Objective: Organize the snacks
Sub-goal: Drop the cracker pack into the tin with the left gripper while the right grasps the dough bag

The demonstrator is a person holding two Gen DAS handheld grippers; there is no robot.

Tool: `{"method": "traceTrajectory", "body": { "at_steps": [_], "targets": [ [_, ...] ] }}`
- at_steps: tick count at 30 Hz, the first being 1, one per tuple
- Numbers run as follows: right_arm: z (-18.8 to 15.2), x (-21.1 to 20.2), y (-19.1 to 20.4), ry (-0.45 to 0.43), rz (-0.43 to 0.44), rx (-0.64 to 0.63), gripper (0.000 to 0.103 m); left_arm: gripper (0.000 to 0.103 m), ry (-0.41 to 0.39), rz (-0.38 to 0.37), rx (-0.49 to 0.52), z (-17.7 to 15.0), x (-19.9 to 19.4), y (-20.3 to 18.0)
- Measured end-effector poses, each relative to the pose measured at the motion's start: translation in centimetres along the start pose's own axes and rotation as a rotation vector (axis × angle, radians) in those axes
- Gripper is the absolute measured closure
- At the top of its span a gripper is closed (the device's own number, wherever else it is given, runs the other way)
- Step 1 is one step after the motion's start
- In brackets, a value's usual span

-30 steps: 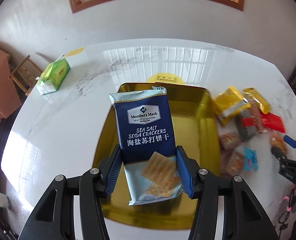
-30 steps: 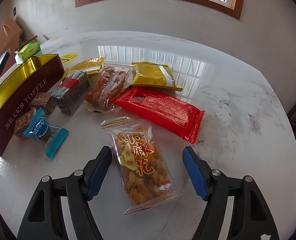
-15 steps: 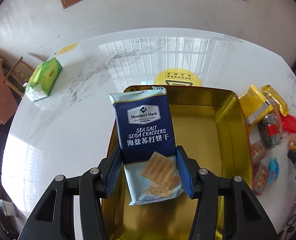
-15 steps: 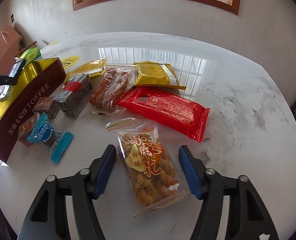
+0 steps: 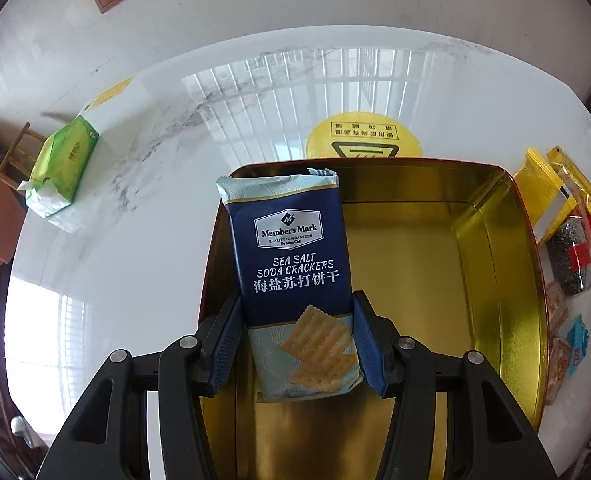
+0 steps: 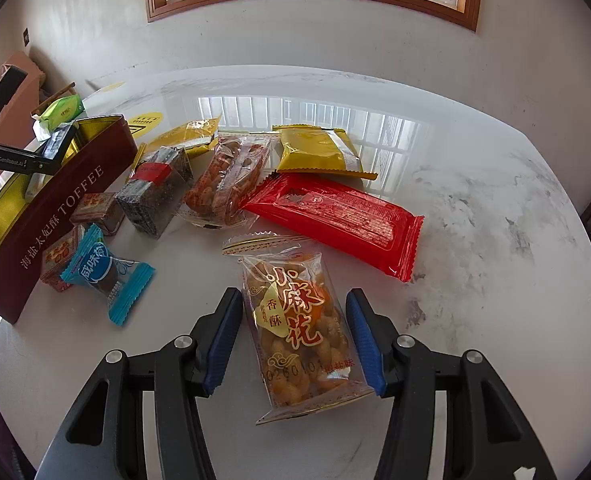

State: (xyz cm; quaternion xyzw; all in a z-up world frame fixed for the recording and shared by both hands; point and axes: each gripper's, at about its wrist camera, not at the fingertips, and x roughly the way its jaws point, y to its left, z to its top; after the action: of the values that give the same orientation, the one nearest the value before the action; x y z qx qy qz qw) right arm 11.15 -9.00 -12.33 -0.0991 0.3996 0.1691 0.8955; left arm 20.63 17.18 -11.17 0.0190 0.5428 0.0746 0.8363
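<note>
The left gripper [image 5: 295, 332] has its jaws clamped on a blue pack of soda crackers [image 5: 291, 264]. The pack stands up from the jaws toward 12 o'clock, over the left part of a gold tin [image 5: 495, 280]. The tin sits on the white table [image 5: 135, 260], and its inside is bare and shiny. Past the tin at 12 o'clock lies a round yellow sticker [image 5: 363, 140]. A green tissue pack [image 5: 63, 168] lies far off at 10 o'clock. More snacks lie beside the tin at 3 o'clock.

The right gripper [image 6: 295, 336] has just been closing its jaws around a clear bag of fried dough twists [image 6: 299, 328]. The bag lies flat on the table between the blue pads [image 6: 361, 336]. The right pad looks to touch the bag's edge. The left pad stands a little apart, so the bag is not squeezed yet. At 9 o'clock lies a blue candy [image 6: 103, 272]. Just past the bag at 1 o'clock lies a long red pack [image 6: 335, 216]. Farther on at 12 o'clock lies a yellow pack [image 6: 319, 152]. At 11 o'clock lie a clear bag of orange snacks [image 6: 227, 184] and a dark block with a red band [image 6: 155, 192]. The tin's red side, with the word TOFFEE, runs along 10 o'clock.
</note>
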Motion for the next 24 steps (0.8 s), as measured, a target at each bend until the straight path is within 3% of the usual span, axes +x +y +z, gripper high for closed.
{"method": "traceTrajectory", "body": {
  "at_steps": [7, 13, 16, 24],
  "targets": [
    [0.0, 0.0, 0.0, 0.0, 0.0, 0.0, 0.053, 0.047, -0.032, -0.008, -0.009, -0.2, -0.8, 0.4],
    [-0.1, -0.1, -0.1, -0.003, -0.009, 0.012, 0.06, 0.044, -0.133, -0.011, -0.053, -1.8, -4.4, 1.0],
    [-0.4, -0.4, -0.1, -0.007, -0.02, 0.03, 0.067, 0.043, -0.202, -0.013, -0.102, -3.6, -6.8, 1.6],
    [-1.0, -1.1, -0.5, -0.013, -0.016, 0.096, 0.068, 0.037, -0.385, 0.063, -0.194, -11.0, -12.0, 2.8]
  ]
}}
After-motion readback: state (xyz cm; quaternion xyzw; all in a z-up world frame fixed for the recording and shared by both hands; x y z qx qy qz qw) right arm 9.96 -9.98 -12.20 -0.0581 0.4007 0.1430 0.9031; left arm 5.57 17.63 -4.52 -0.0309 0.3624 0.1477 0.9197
